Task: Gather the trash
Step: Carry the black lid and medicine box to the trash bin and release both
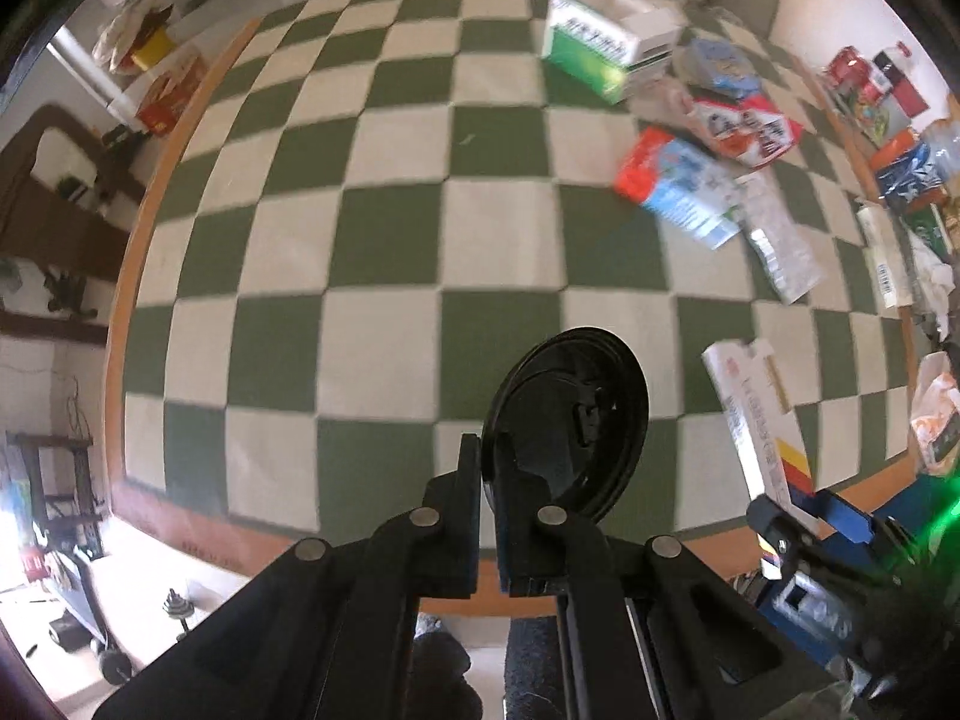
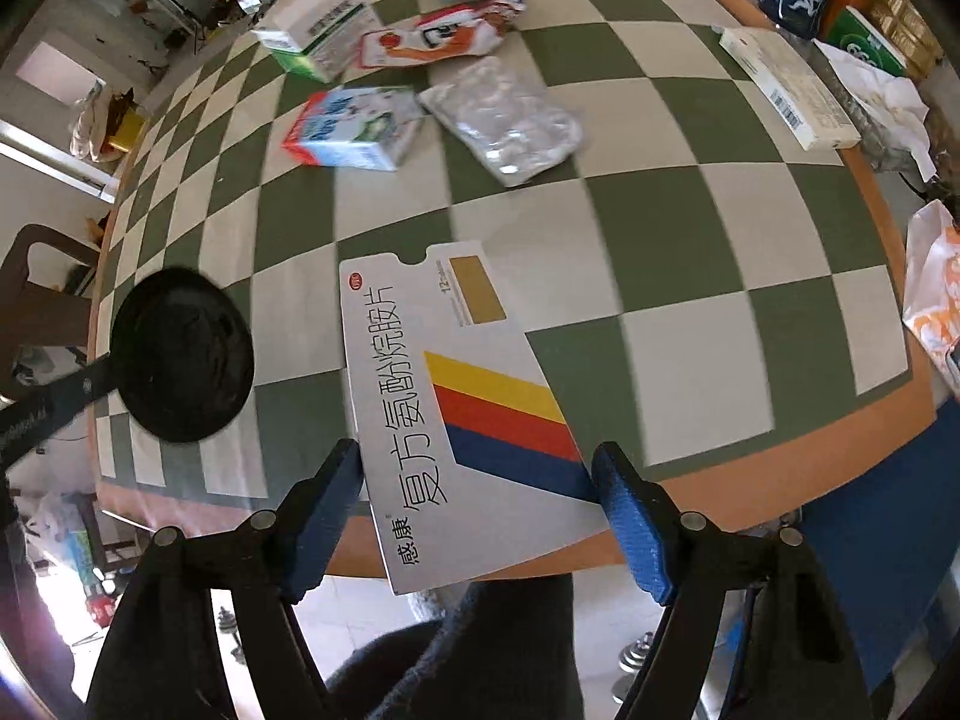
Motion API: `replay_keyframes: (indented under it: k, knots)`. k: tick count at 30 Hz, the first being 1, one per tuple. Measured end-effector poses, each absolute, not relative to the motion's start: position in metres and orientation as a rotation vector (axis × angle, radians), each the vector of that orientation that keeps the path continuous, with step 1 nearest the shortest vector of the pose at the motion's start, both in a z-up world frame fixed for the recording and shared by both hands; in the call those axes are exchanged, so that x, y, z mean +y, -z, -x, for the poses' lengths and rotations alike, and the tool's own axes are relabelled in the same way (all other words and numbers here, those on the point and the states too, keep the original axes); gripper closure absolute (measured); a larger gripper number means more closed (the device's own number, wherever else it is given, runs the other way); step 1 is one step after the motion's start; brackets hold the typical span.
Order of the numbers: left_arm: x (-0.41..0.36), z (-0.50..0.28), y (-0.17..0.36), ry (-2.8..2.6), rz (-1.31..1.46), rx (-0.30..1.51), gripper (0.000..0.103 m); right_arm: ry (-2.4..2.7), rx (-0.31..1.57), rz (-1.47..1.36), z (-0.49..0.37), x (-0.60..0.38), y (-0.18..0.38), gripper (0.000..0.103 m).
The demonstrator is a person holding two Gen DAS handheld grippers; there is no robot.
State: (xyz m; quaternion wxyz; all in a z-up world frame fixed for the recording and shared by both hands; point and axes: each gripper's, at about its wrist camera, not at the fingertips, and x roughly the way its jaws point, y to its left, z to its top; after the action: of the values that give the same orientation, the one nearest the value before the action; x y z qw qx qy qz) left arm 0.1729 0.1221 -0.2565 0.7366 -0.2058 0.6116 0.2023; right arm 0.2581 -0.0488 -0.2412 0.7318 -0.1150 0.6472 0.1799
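Observation:
My left gripper (image 1: 489,450) is shut on the rim of a round black plastic lid (image 1: 570,420), held on edge above the checkered table; the right wrist view shows the same lid (image 2: 183,354) at the left. My right gripper (image 2: 480,471) holds a flat white medicine box (image 2: 456,396) with yellow, red and blue stripes, and its blue pads press on the box's two long edges. That box (image 1: 750,414) also shows at the lower right of the left wrist view. Both grippers hang over the table's near edge.
Left on the green-and-white checkered cloth (image 2: 660,222) are a green-and-white box (image 2: 318,39), a red-and-blue carton (image 2: 354,129), a silver foil pouch (image 2: 504,117) and a red-and-white snack bag (image 2: 438,36). A long white box (image 2: 786,87) and crumpled paper lie at the right rim. A wooden chair (image 1: 54,180) stands left.

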Motion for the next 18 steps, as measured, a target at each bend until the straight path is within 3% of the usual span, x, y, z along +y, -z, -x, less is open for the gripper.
replay_keyframes:
  k: [7,18]
  knots:
    - [0.142,-0.161,0.291,-0.494,0.543,1.39,0.102,-0.293,1.475,0.318,-0.256,-0.019,0.28,0.021]
    - [0.139,-0.131,0.265,-0.51,0.534,1.338,0.102,-0.283,1.358,0.393,-0.221,0.007,0.273,0.025]
